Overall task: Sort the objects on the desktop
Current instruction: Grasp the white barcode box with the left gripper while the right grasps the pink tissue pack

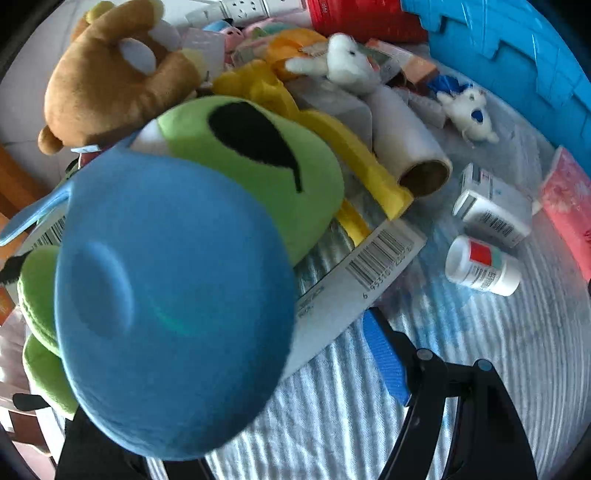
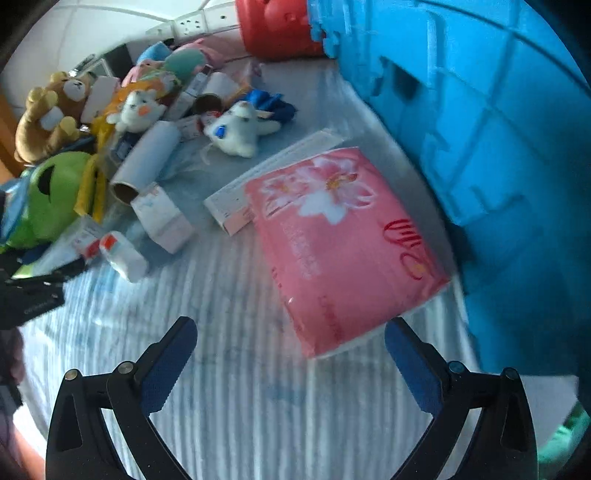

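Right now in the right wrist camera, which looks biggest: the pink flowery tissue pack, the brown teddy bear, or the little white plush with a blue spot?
1. Pink flowery tissue pack, though it lies nearest the camera.
2. Brown teddy bear.
3. Little white plush with a blue spot, close to the teddy in size.

Striped blue-white cloth carrying a clutter of things

A pink tissue pack is lying near the blue crate along one edge, partly overlapping a flat white box. Two white bottles and a paper roll are lying on their sides toward the middle. Plush toys, among them a brown bear and a white one, are piling up toward the far edge beside a red bin.
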Motion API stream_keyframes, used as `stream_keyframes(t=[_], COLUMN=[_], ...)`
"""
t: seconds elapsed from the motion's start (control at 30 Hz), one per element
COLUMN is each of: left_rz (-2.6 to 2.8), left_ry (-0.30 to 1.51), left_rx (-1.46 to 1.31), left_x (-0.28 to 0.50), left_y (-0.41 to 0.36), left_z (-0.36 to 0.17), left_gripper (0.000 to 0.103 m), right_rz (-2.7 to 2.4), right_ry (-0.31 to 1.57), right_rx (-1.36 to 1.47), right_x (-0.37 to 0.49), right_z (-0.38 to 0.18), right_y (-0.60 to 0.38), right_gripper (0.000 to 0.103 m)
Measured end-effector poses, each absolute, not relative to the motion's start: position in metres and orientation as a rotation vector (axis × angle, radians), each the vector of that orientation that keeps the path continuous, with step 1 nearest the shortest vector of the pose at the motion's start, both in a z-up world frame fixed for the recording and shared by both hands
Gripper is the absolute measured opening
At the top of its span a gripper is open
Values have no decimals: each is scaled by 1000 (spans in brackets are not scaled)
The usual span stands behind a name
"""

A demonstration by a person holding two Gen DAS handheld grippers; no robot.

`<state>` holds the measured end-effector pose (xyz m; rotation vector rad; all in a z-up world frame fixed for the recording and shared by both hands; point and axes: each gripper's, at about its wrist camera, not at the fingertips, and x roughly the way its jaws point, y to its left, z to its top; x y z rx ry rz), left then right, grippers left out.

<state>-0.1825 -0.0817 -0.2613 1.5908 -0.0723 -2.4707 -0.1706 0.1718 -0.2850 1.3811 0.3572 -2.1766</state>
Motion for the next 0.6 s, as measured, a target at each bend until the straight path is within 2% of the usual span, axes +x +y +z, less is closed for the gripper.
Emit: stream_keyframes(t=[0.13,0.27,0.5,0.6], left_rz=[-2425,-2372,-2341,-2333], left_ry=[111,319,332,345], left_rx=[1640,1668,1656,1651], left_x=[-179,-172,-166,-167], left_y=[-97,-113,-113,-115], left_z=[-261,-262,-257,-255], left_gripper=[68,61,48,46], right_rz=[-2064,-2158,-2291,-2305], right_ry=[349,397,390,410], right_rx=[1335,1311,1334,1333], right_x=[-163,-161,-187,-197], right_z=[-284,-279,-278,-281], right_y=[151,149,166,162], right_gripper=[103,103,103,103])
